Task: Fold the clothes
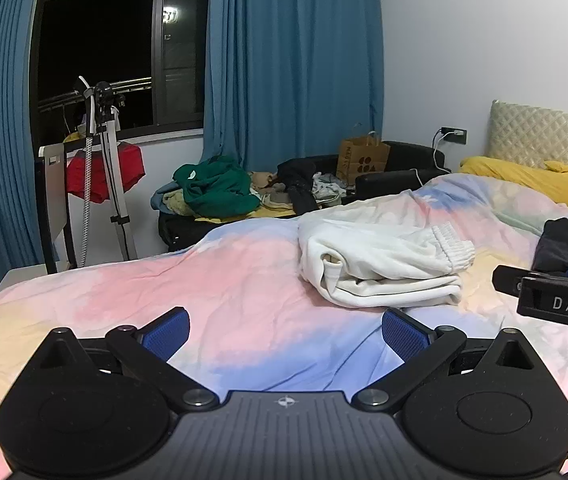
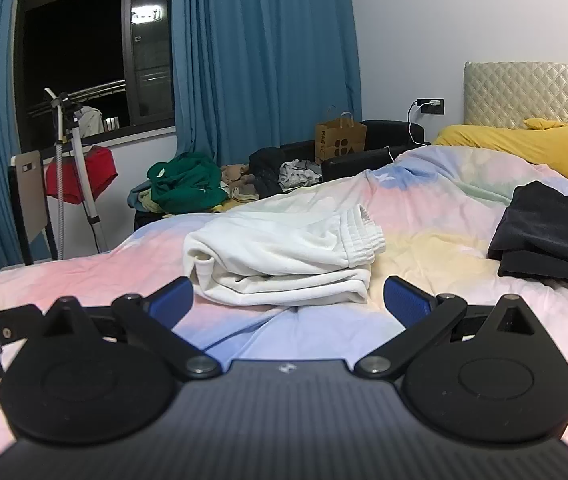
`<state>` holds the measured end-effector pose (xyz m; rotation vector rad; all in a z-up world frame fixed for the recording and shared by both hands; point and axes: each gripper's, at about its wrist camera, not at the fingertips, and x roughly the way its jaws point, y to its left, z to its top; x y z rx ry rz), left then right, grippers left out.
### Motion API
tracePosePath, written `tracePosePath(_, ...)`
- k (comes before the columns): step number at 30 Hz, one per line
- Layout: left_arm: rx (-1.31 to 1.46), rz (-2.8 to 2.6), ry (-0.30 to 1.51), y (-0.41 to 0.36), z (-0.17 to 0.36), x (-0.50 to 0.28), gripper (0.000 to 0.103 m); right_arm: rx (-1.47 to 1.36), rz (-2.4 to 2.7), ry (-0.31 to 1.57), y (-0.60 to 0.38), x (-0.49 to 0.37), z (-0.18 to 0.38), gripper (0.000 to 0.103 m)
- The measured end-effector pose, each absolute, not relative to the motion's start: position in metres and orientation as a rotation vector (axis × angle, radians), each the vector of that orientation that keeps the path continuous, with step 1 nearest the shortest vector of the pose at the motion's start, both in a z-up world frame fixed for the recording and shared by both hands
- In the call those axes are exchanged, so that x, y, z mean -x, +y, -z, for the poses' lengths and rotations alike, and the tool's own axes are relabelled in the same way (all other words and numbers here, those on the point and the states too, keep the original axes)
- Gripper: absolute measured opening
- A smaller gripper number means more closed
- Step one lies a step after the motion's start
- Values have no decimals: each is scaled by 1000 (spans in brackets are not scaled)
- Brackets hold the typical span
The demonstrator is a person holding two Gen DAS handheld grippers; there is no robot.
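The white garment (image 2: 279, 252) lies folded on the bed (image 2: 424, 240), just beyond both empty, spread grippers (image 1: 286, 332) (image 2: 288, 304). Its loose near edge is best pinched low, layers kept together.

right gripper (image 2: 288, 300) held wide apart, empty, above the pastel duvet (image 2: 424, 216). folded white garment (image 2: 284, 256) lies just ahead of the fingertips. dark folded garment (image 2: 556, 236) rests at right, possibly two stacked pieces.
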<state>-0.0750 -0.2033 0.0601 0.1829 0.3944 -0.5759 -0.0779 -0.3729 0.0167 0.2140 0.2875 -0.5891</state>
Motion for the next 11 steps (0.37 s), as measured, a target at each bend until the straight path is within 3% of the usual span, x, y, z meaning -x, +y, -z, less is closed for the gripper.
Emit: tracePosePath(11,-175,585,394,-203,-62,77,103,-219,595,290,-375,77,-16,103)
